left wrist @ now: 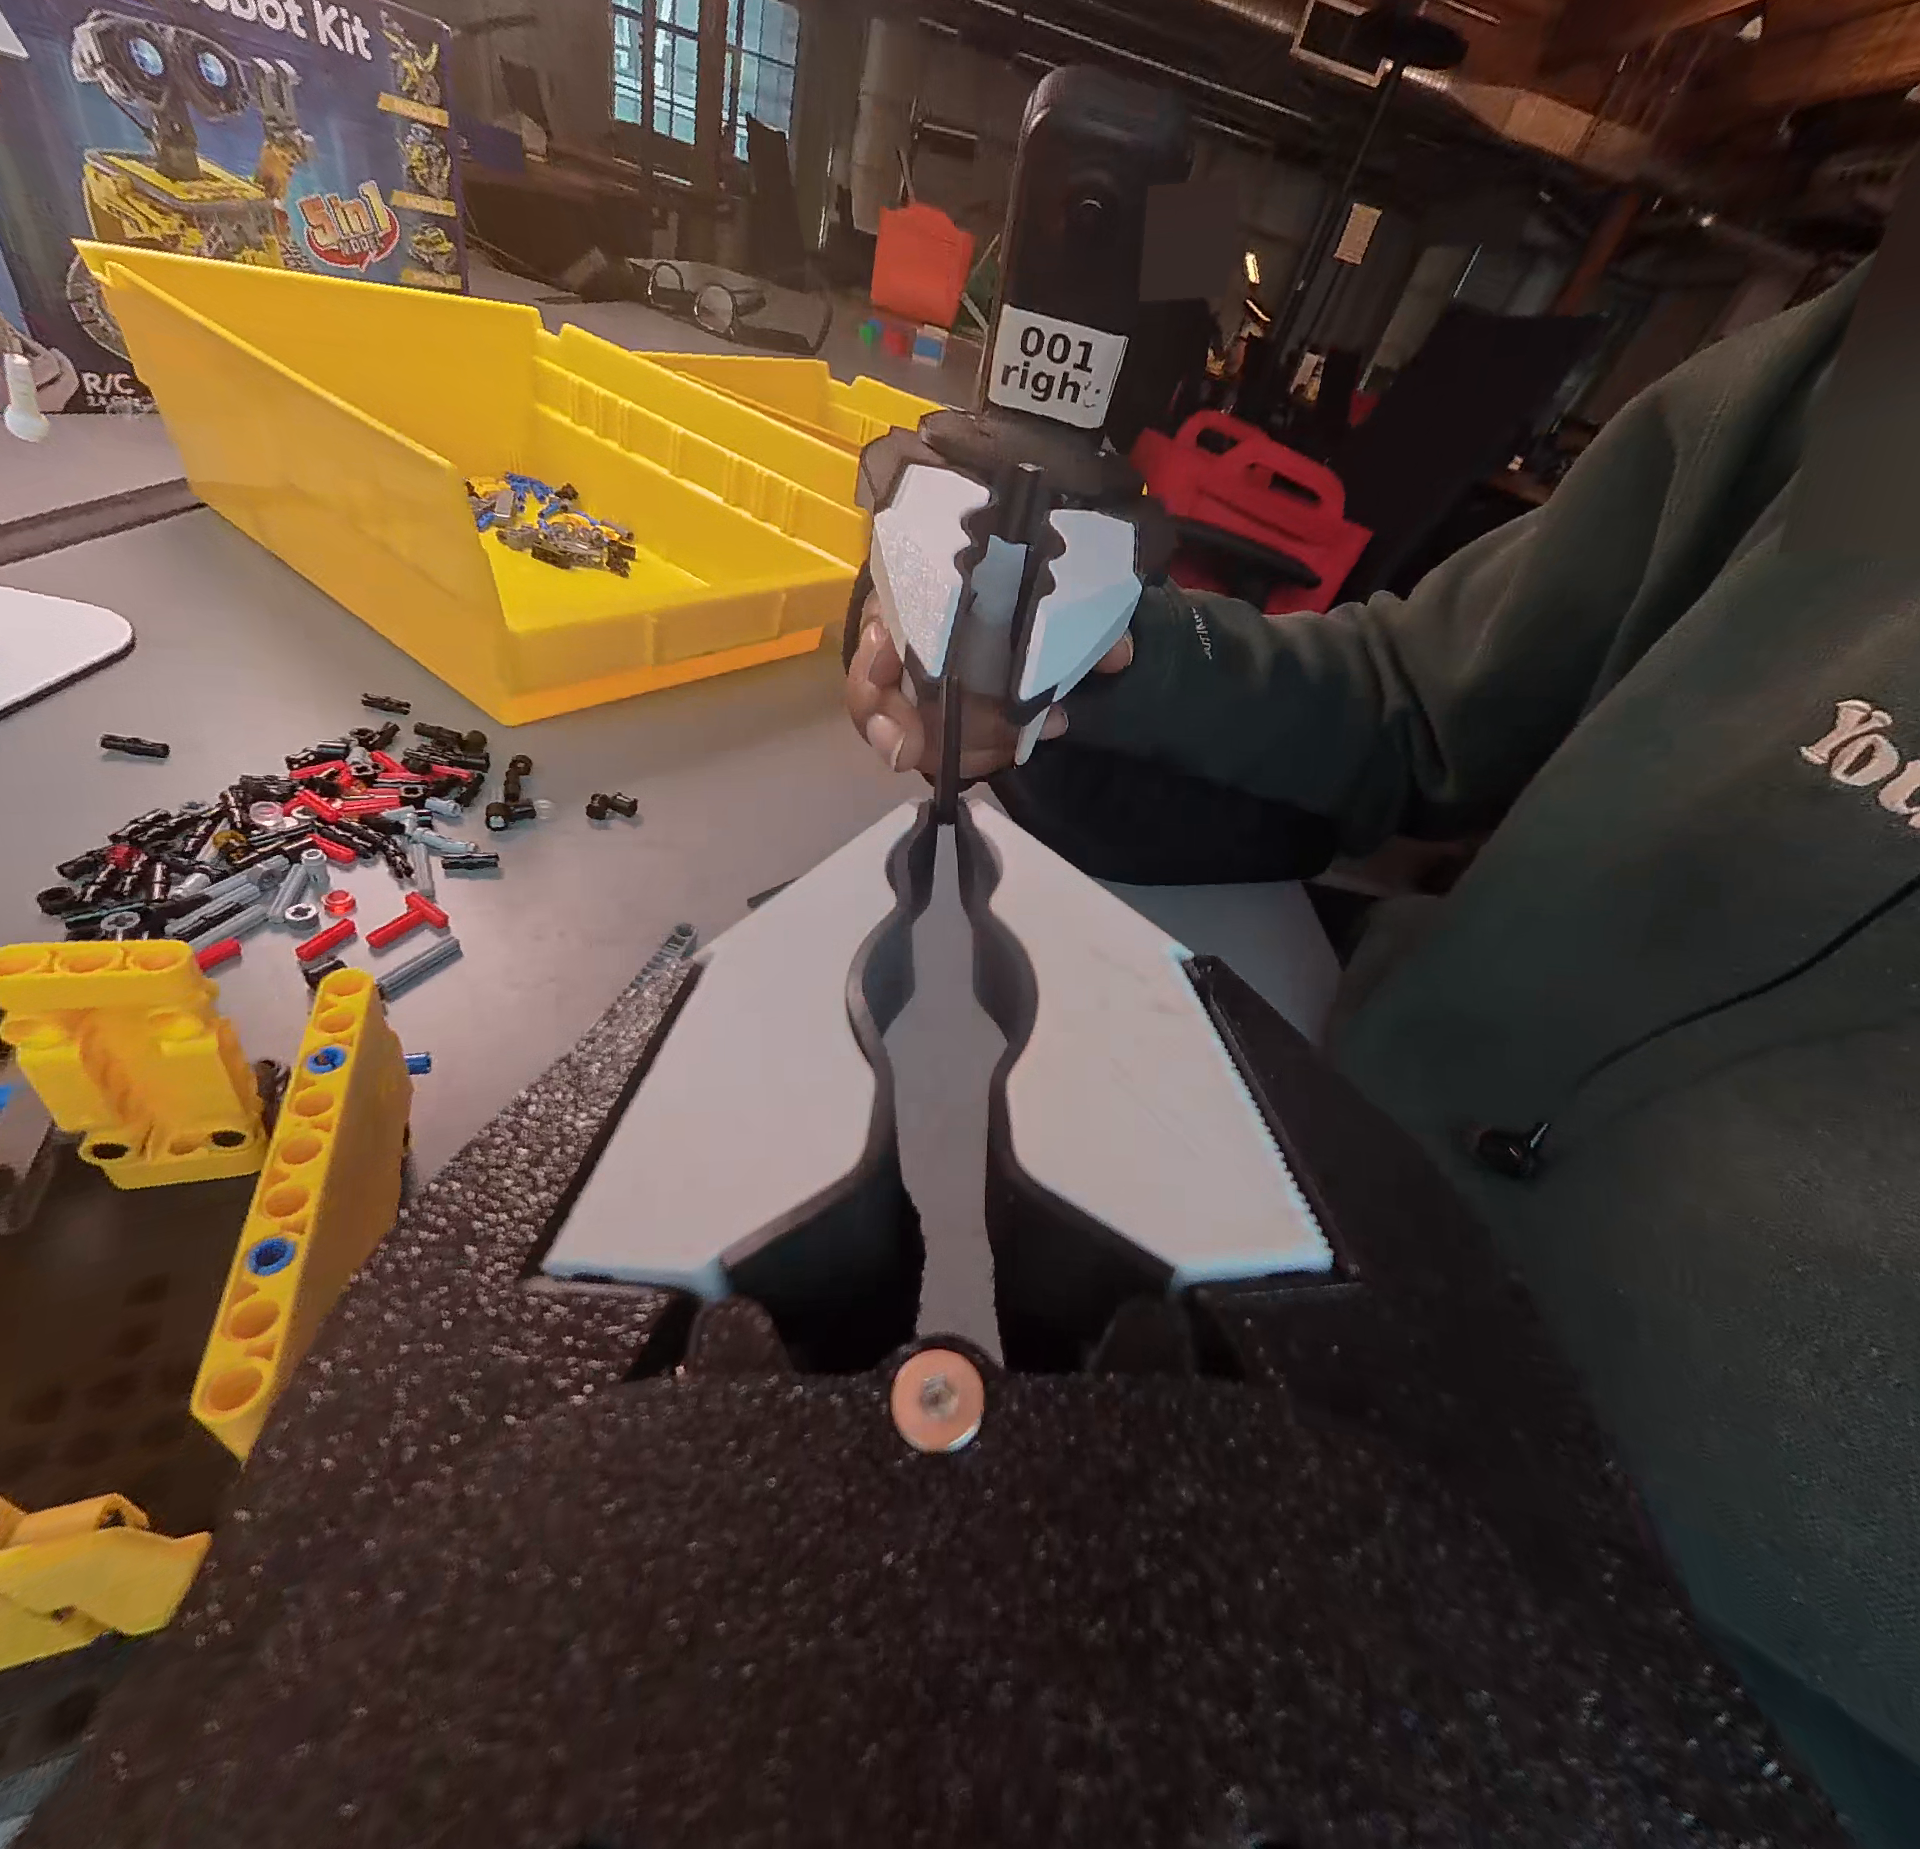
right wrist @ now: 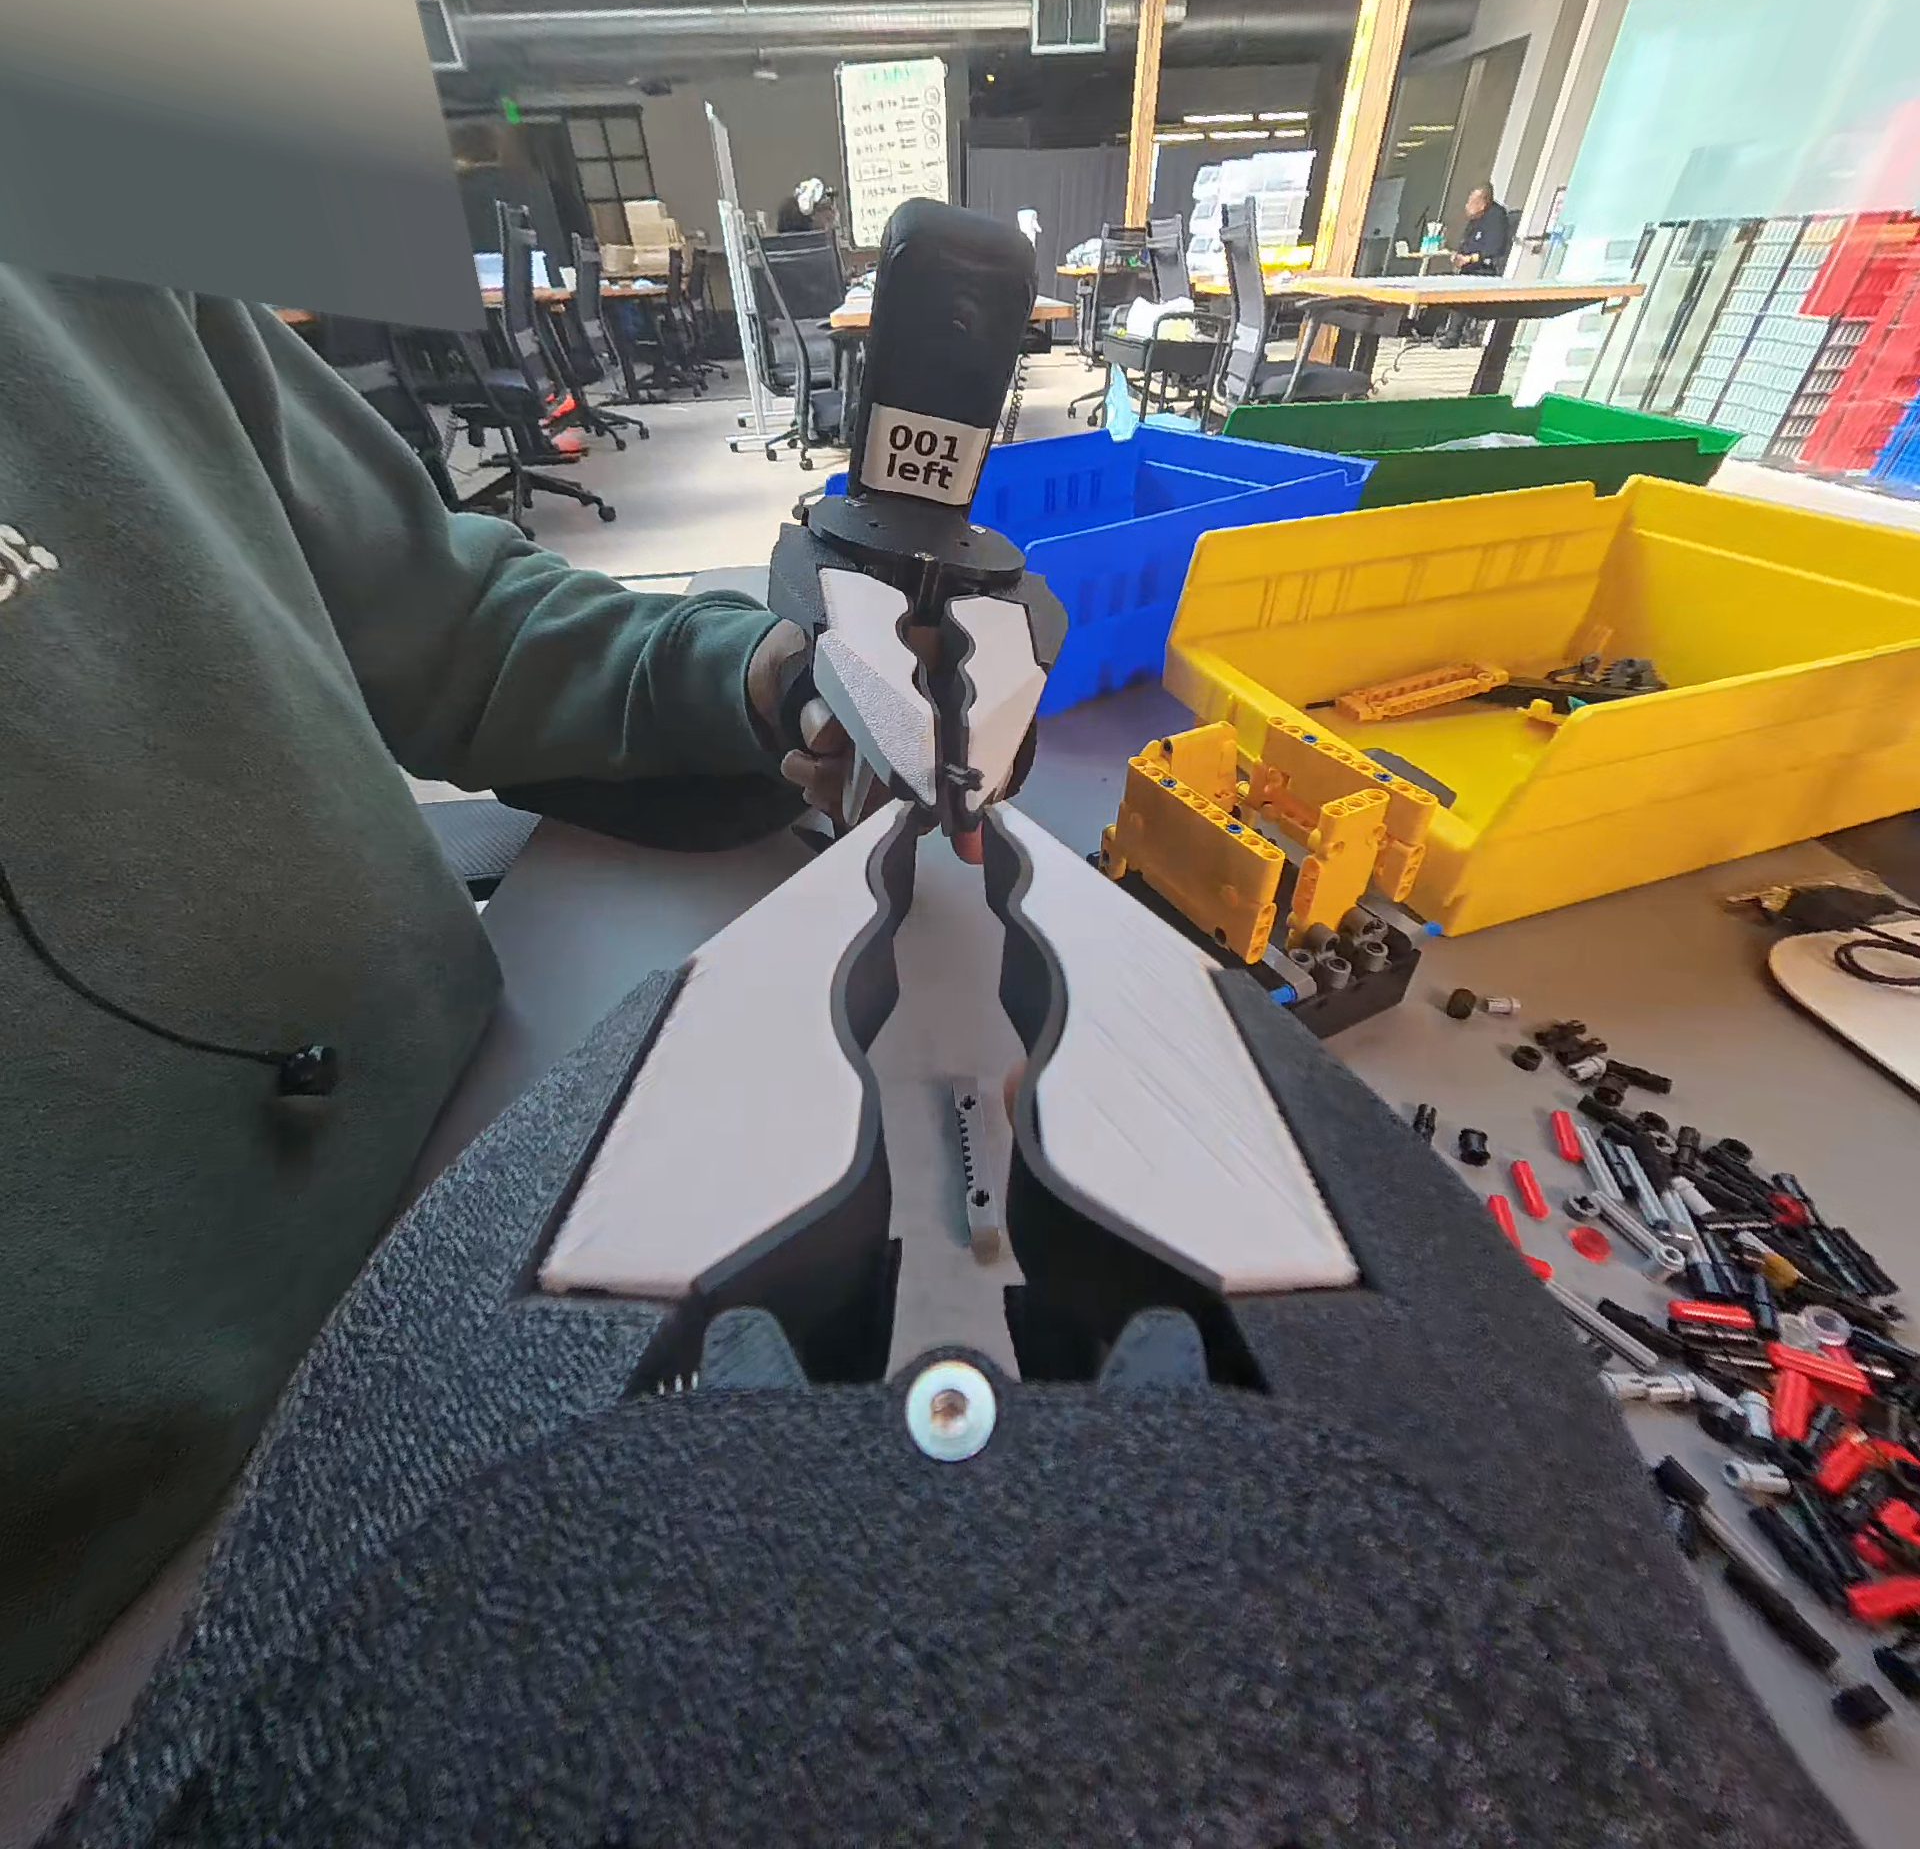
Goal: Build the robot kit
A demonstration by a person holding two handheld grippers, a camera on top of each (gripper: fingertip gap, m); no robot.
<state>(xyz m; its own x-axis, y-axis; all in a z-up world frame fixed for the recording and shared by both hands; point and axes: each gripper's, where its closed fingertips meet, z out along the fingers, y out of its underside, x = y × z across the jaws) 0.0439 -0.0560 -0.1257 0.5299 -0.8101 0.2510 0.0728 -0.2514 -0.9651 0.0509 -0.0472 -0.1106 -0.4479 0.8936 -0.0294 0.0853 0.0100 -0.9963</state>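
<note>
My two grippers face each other tip to tip above the grey table (left wrist: pixel 665 812). My left gripper (left wrist: pixel 942 820) is shut on the lower end of a thin black axle (left wrist: pixel 987 636) that stands up in front of the right gripper (left wrist: pixel 982 719). In the right wrist view the axle (right wrist: pixel 940 698) runs up in front of the left gripper (right wrist: pixel 951 797). My right gripper (right wrist: pixel 951 825) has its jaws narrowly apart, with a small red piece (right wrist: pixel 967 843) pinched between the tips at the axle's foot. A hand holds each gripper.
A yellow bin (left wrist: pixel 665 646) holds small parts, and loose black, red and grey pins (left wrist: pixel 291 833) lie beside it. A yellow model (right wrist: pixel 1278 843) stands by another yellow bin (right wrist: pixel 1351 760), with blue (right wrist: pixel 1091 552) and green (right wrist: pixel 1486 438) bins behind. A grey toothed bar (right wrist: pixel 977 1176) lies below. The grippers are tip to tip, or close to it.
</note>
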